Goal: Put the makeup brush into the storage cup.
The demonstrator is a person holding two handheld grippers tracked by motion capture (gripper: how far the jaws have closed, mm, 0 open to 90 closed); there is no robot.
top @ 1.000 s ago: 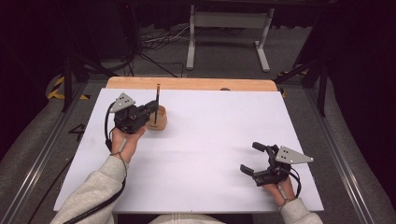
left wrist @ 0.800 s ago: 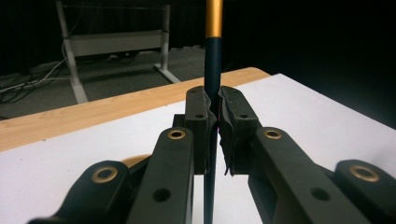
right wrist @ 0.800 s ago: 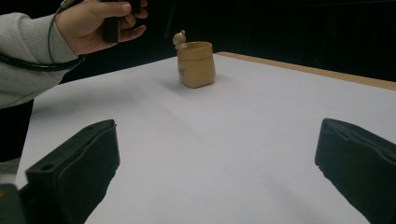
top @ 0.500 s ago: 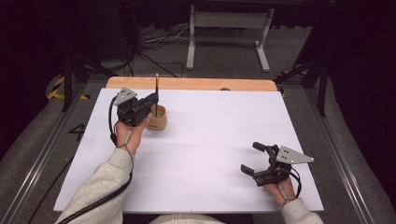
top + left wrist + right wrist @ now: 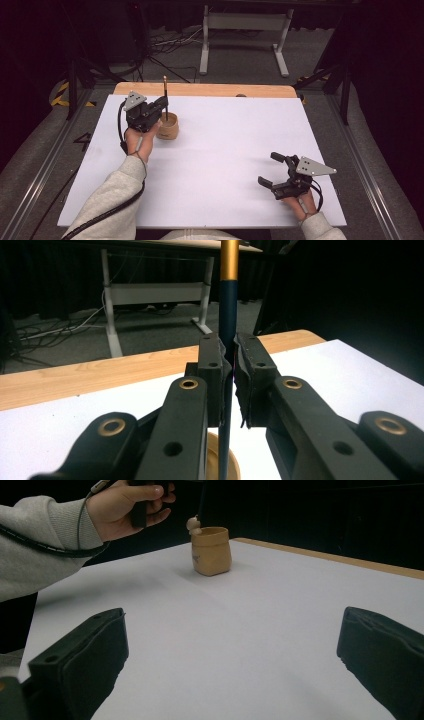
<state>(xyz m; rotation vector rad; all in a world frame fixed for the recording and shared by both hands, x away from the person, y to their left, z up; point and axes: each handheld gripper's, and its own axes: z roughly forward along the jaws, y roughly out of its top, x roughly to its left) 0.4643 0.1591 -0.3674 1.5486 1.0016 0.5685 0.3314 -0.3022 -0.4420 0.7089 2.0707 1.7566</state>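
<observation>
Resting near the table's front right edge, the right gripper (image 5: pixel 272 170) holds its jaws wide apart over bare white surface.

Farther back on the left, the left gripper (image 5: pixel 161 107) is clamped on a dark pencil (image 5: pixel 229 315) with a gold end, held upright just above the tan cup (image 5: pixel 167 126), near the wooden strip (image 5: pixel 210 90).
</observation>
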